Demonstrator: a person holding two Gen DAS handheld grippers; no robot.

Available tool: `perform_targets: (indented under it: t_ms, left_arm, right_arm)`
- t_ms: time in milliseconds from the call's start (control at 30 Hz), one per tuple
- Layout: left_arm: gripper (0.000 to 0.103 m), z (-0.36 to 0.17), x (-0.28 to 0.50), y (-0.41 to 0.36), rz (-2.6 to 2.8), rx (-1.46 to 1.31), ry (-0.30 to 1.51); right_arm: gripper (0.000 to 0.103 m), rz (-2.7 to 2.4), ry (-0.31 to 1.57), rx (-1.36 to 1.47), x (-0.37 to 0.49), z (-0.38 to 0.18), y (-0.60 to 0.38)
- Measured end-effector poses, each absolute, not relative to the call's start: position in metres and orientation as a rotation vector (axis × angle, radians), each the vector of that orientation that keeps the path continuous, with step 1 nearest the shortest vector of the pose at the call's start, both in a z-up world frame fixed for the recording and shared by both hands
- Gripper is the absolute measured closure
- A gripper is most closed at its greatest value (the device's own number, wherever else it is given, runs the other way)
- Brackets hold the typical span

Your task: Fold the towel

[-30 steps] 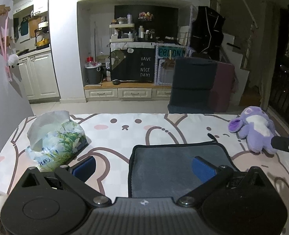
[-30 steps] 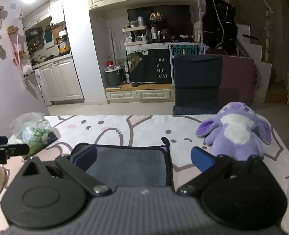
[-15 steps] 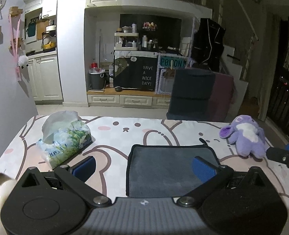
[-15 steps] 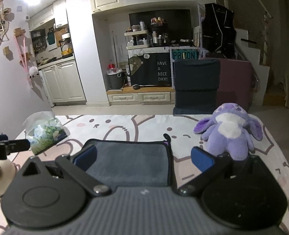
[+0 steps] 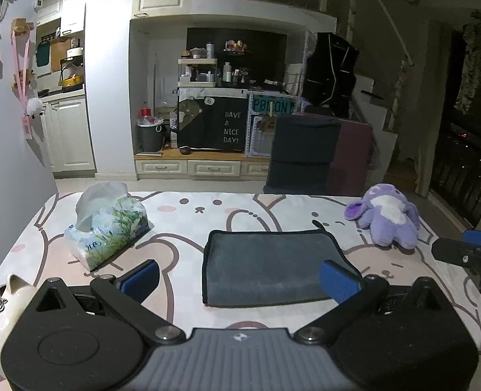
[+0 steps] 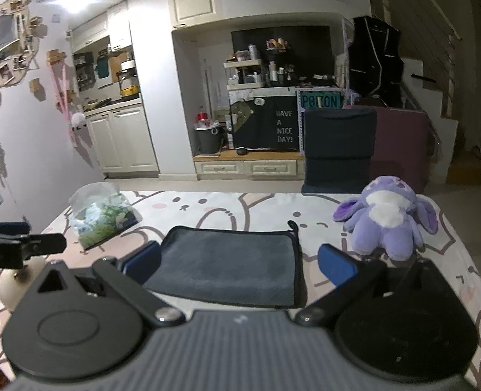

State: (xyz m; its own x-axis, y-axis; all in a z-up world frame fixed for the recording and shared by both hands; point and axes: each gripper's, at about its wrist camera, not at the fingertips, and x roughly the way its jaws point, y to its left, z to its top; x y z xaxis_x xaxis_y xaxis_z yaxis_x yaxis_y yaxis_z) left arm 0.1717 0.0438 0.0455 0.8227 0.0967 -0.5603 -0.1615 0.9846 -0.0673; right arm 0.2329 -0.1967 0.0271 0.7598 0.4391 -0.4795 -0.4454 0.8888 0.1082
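1. While both grippers hang above the near edge of the table (image 5: 188, 205), the towel (image 5: 269, 267) lies flat on the patterned cloth as a folded dark grey rectangle with a black hem and a small black hanging loop (image 5: 318, 224) at its far right corner.
2. Seen from the left gripper (image 5: 240, 278), the towel sits ahead, between the two blue fingers (image 5: 141, 277), nearer the right one, which overlaps its near right corner in view; whether it touches the towel cannot be told.
3. Seen from the right gripper (image 6: 240, 264), the towel (image 6: 227, 270) lies ahead, between the blue fingers (image 6: 336, 268) and toward the left one.
4. Both grippers have their fingers spread wide and hold nothing.
5. Beyond the left gripper's left finger stands a soft tissue pack (image 5: 108, 228) in printed green wrap, with a tissue sticking up from its top.
6. Beyond the right gripper's right finger sits a purple plush toy (image 6: 387, 218), apart from the towel.
7. Near the left gripper's left edge is a cream cat-shaped pot (image 5: 2, 309); its contents are hidden.
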Motion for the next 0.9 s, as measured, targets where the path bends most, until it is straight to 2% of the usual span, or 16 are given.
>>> perform_targets:
  t_ms: [900]
  left_arm:
    - [0.000,0.052,0.085,0.031,0.093,-0.098,0.559]
  right_arm:
    - [0.000,0.600,0.464,0.031,0.144,0.031,-0.234]
